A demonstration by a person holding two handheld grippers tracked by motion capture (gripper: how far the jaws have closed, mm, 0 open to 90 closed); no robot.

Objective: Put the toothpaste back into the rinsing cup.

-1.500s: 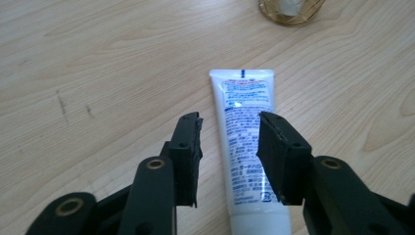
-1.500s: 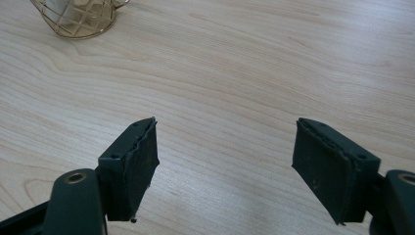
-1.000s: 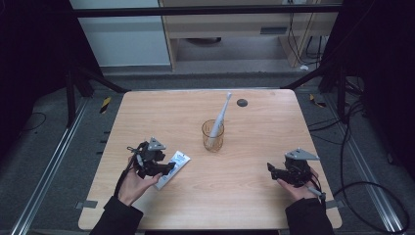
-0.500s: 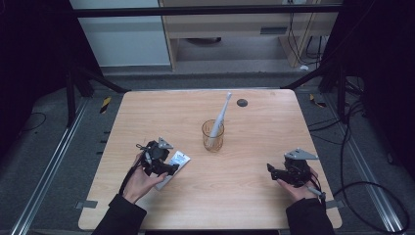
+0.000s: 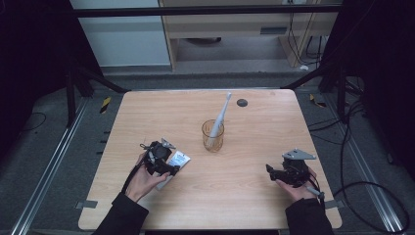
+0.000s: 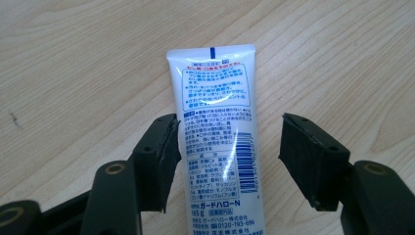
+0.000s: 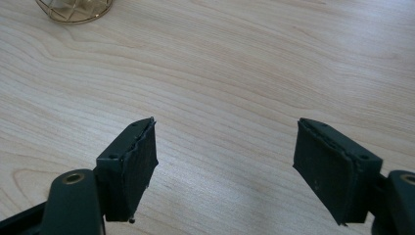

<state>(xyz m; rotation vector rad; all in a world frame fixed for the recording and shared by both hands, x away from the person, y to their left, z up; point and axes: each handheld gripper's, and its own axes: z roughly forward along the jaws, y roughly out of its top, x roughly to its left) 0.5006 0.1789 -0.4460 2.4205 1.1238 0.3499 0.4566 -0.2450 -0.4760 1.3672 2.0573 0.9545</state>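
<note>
While both hands rest near the table's [image 5: 244,205] near edge, the scene reads:
Right gripper [image 7: 225,166]: near right, jaws apart over bare wood.
Left gripper [image 6: 227,156]: near left, jaws just opening, straddling the toothpaste tube [image 6: 220,147], one pad beside it.
Tube: flat, near left.
Glass [image 5: 213,135]: centre, farther, holding toothbrush [image 5: 219,120].

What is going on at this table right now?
A person sits at a light wooden table with black two-jaw tongs in each hand. The left tongs have just been opening and now straddle a white plastic toothpaste tube lying flat on the table; one pad sits right at its edge and the other stands clear, so there is no grip. The right tongs hover open above bare wood. Near the middle, a white toothbrush leans in a clear amber glass cup.
</note>
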